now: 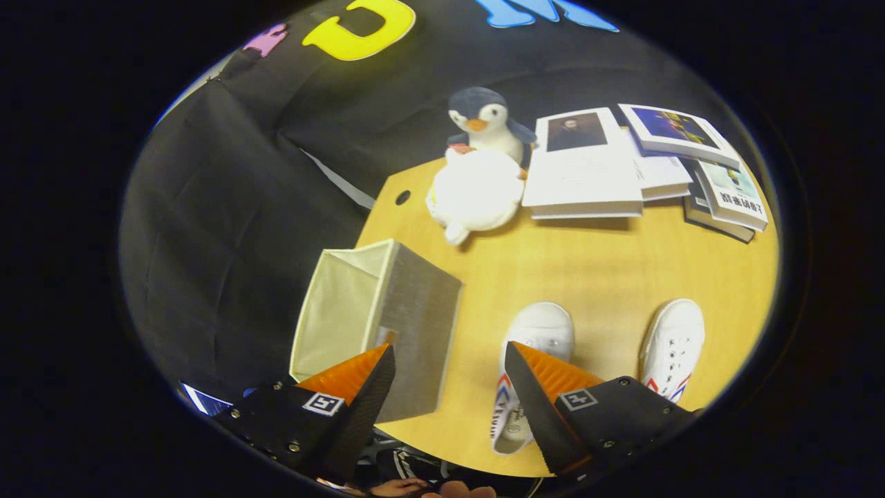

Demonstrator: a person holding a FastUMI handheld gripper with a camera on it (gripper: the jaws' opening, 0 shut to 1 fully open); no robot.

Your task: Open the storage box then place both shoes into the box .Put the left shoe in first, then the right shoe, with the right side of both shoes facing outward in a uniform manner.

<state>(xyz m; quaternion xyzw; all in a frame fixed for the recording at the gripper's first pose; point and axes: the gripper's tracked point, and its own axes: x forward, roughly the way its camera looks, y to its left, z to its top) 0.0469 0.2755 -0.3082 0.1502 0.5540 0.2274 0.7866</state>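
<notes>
A grey fabric storage box (377, 325) with a cream lining stands at the table's left edge, its top open. Two white canvas shoes with red and blue stripes lie on the wooden table (594, 270). One shoe (529, 370) lies partly under my right finger (536, 398), toe pointing away. The other shoe (672, 346) lies farther right, apart from the first. My gripper (449, 360) hovers open above the table, with its left finger (356, 387) over the box's near corner and nothing held between the fingers.
A plush penguin (480, 162) sits at the table's far side beyond the box. Several books (643, 166) are stacked to its right. A small round hole (403, 197) is in the table's far left corner. A person's hand (429, 490) is at the near edge.
</notes>
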